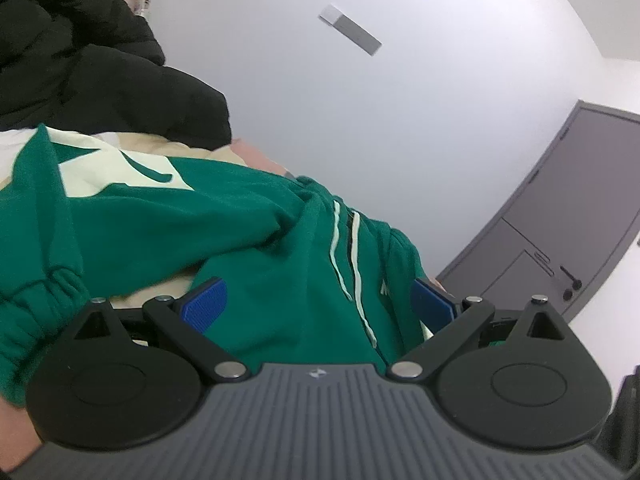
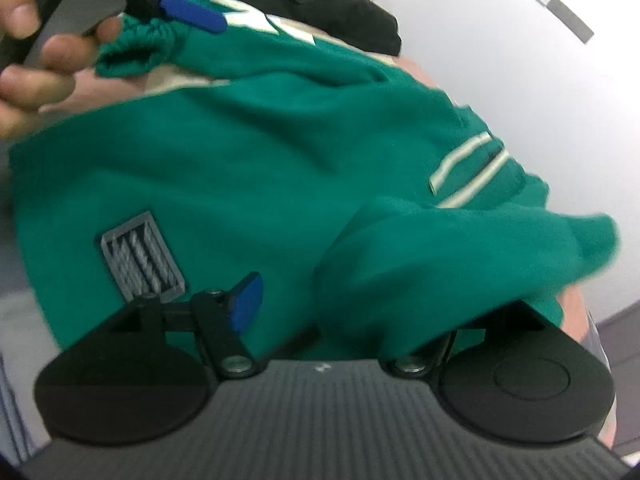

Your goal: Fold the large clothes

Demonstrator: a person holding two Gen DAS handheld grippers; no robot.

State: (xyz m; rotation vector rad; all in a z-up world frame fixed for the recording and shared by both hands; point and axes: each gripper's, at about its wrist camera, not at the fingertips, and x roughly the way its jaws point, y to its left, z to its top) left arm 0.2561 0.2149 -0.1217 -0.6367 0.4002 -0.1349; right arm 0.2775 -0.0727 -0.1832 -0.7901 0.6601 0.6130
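Note:
A green sweatshirt [image 1: 248, 224] with cream lettering and cream stripes lies bunched across the left wrist view. My left gripper [image 1: 316, 300] has its blue pads [image 1: 206, 300] wide apart with green cloth lying between them. In the right wrist view the same sweatshirt [image 2: 240, 168] fills the frame, with a grey woven label [image 2: 140, 260]. My right gripper [image 2: 360, 304] shows one blue pad [image 2: 246, 304] on the left; the right finger is hidden under a green fold. The left gripper's blue finger [image 2: 192, 14] shows at the top by a ribbed cuff.
A black puffy jacket [image 1: 80, 48] lies behind the sweatshirt. A beige and pink surface [image 1: 200, 148] lies under the clothes. A white wall and a grey door [image 1: 560, 216] stand at the right. A person's hand [image 2: 36, 60] shows at upper left in the right wrist view.

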